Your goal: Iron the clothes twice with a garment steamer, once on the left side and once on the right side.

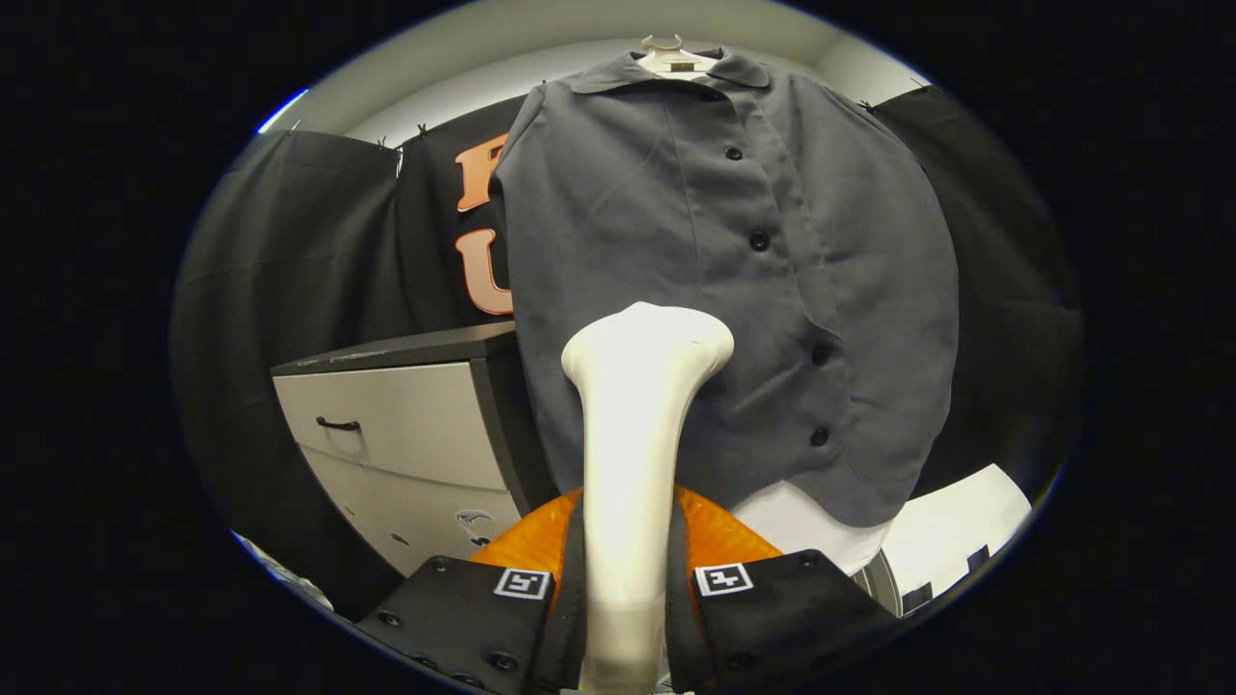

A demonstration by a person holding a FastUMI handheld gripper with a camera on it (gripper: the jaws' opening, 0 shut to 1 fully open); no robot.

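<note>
Steamer point(632, 454) stood upright between the two fingers of the gripper point(626, 589), its pale handle rising from them and flaring into a broad head just in front of the shirt point(734, 290). Both fingers pressed against the handle low on its shaft, so the gripper was closed firmly on it with no gap showing on either side. The body looked like smooth, rigid plastic: light enough to carry, but likely slippery, and top-heavy with the head so far above the grip. A low hold on the narrow shaft seemed sound, though the head could tip if the squeeze slackened.

The shirt, grey and buttoned, hung from a hanger point(664, 45) at the top, against the far black cloth wall. It looked soft and thin, free to sway or bunch under a push, so light contact would suit it. A grey drawer cabinet point(406, 434) stood to its left, and something white point(956, 531) lay low to the right.

The gripper pointed straight at the shirt's lower middle, held level and centred, favouring neither side yet.
</note>
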